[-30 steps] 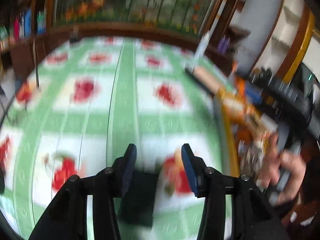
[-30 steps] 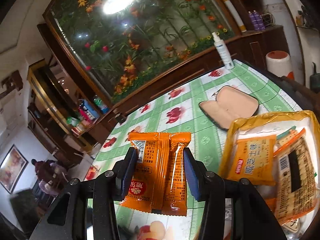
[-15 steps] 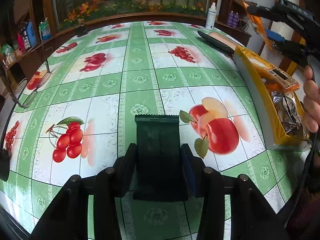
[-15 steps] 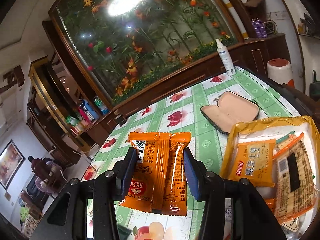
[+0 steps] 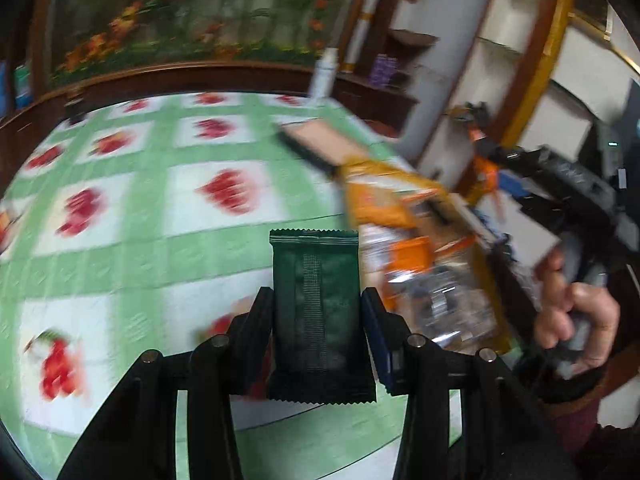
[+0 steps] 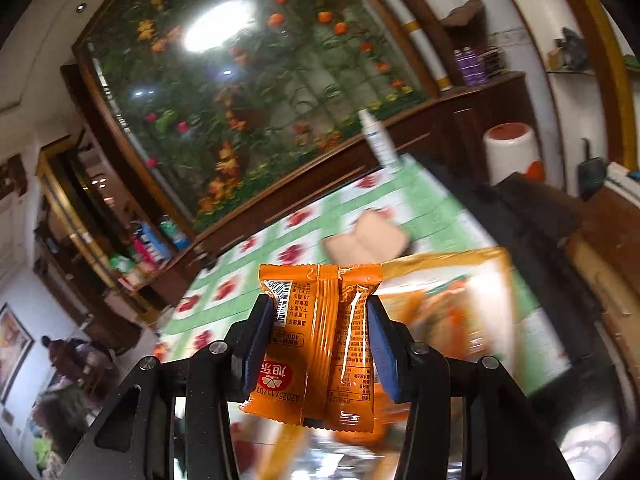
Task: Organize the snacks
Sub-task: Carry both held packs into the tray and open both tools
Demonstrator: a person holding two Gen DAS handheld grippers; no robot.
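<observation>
My left gripper (image 5: 316,296) is shut on a dark green snack packet (image 5: 316,320) and holds it upright above the green fruit-print tablecloth (image 5: 140,220). Just to its right stands a yellow tray (image 5: 384,172) with several orange and silver snack packs. My right gripper (image 6: 318,304) is shut on an orange snack packet (image 6: 316,344), raised over the near end of the same yellow tray (image 6: 460,260). In the left wrist view the right gripper (image 5: 492,172) shows beyond the tray, with a person's hand (image 5: 576,312) on its handle.
An open tan glasses case (image 5: 316,140) (image 6: 366,236) lies behind the tray. A white spray bottle (image 5: 326,72) (image 6: 378,140) stands at the table's far edge. Dark wooden cabinets and shelves ring the table. A white and orange bin (image 6: 512,148) stands on the right.
The left gripper closed on the green packet, lifted it off the cloth and swung toward the tray. The right gripper carried the orange packet sideways over the tray.
</observation>
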